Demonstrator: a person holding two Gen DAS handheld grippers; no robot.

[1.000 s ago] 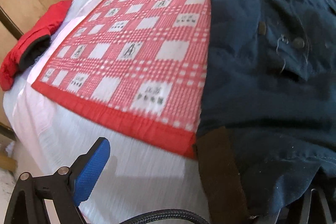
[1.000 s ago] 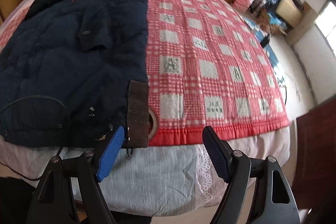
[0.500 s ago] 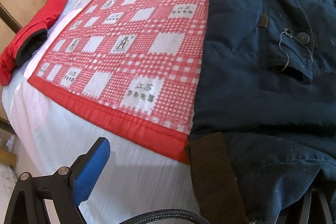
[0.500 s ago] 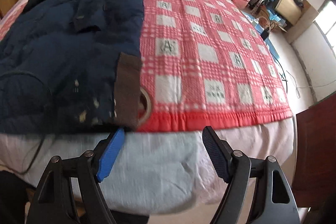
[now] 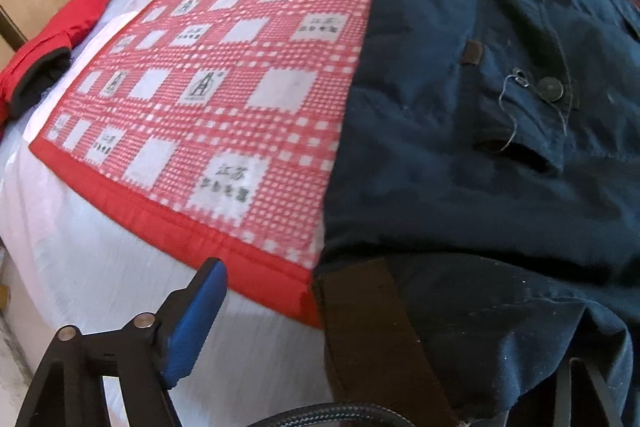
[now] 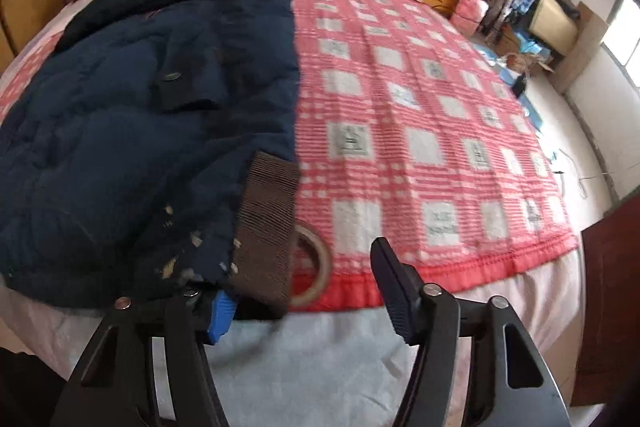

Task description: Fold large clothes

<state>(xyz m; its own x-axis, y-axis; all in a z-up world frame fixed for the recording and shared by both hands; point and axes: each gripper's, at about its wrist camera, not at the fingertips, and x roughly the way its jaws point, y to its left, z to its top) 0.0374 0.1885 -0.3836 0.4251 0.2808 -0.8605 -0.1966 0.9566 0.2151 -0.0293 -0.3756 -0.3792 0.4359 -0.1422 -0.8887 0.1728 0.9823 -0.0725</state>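
My left claw (image 5: 384, 339) sits at the near bed edge. Jaws have just been narrowing but aren't clamped: blue pad over bare sheet, the other finger hidden behind the navy coat (image 5: 480, 155), hem and brown ribbed cuff (image 5: 372, 327) between them. The coat lies flat on the red checked quilt (image 5: 224, 99), hem toward me, collar far. My right claw (image 6: 308, 291) has also just been narrowing, straddling the other brown cuff (image 6: 264, 227) and a tape roll (image 6: 316, 259), not yet pinching. The coat looks padded, bulky, soft, probably heavy. I'd grip deep into the hem corners, not the cuffs.
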